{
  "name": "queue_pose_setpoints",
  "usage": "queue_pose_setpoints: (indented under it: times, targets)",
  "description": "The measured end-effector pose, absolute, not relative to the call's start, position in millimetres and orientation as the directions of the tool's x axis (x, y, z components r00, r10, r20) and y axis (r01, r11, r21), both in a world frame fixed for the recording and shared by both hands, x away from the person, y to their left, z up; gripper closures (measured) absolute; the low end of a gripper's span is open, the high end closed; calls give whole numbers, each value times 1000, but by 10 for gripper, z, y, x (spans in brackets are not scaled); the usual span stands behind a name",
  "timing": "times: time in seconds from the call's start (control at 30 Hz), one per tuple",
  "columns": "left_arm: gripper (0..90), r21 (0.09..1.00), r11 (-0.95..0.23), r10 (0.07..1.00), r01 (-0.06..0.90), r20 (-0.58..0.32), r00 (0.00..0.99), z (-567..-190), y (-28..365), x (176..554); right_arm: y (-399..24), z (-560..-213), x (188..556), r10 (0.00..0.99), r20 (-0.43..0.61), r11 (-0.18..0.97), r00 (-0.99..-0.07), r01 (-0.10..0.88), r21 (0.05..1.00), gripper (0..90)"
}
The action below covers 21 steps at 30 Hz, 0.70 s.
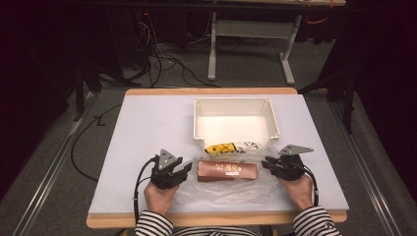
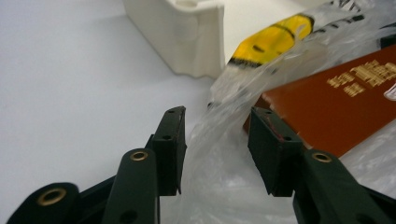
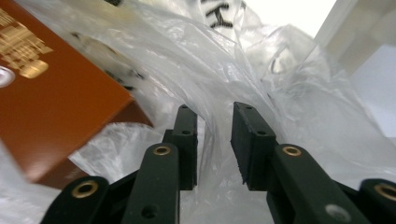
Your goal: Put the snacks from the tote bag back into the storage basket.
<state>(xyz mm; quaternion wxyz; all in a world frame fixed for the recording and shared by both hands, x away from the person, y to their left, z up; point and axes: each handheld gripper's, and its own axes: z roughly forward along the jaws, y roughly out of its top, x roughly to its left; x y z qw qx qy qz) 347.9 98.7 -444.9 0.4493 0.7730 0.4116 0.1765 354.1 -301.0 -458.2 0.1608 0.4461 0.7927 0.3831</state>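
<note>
A pale grey table (image 1: 147, 128) stands over a dark floor strewn with cables. On it, at centre frame, lies one clear plastic bag (image 1: 221, 189) holding one brown box (image 1: 227, 171); one yellow packet (image 1: 222, 148) sits just above, against one white tray (image 1: 236, 120). Two grippers flank the box — the left gripper (image 1: 183, 169) and the right gripper (image 1: 267, 162) — each with jaws apart, loose bag film between them, not pinched.
</note>
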Motion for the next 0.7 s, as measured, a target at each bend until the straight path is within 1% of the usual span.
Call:
queue_pose_setpoints:
  times: [0.17,0.33,0.53,0.7]
  targets:
    - [532,838,-220,837,500,-101,538,-4507,1032,3580,-3020,-4480,3483,822,118,270,-557,564,780,652]
    - [524,830,-163,876,533,-127,466,-4651,1123,3680,-2943,-4367,3461,806,95,283,-585,520,806,619]
    - [523,813,-179,869,554,-133,477,-4789,1116,3709,-2817,-4263,3478,763,91,311,-640,487,816,565]
    - [519,808,-184,868,559,-134,478,-4831,1105,3728,-2665,-4240,3499,725,88,348,-683,474,809,534]
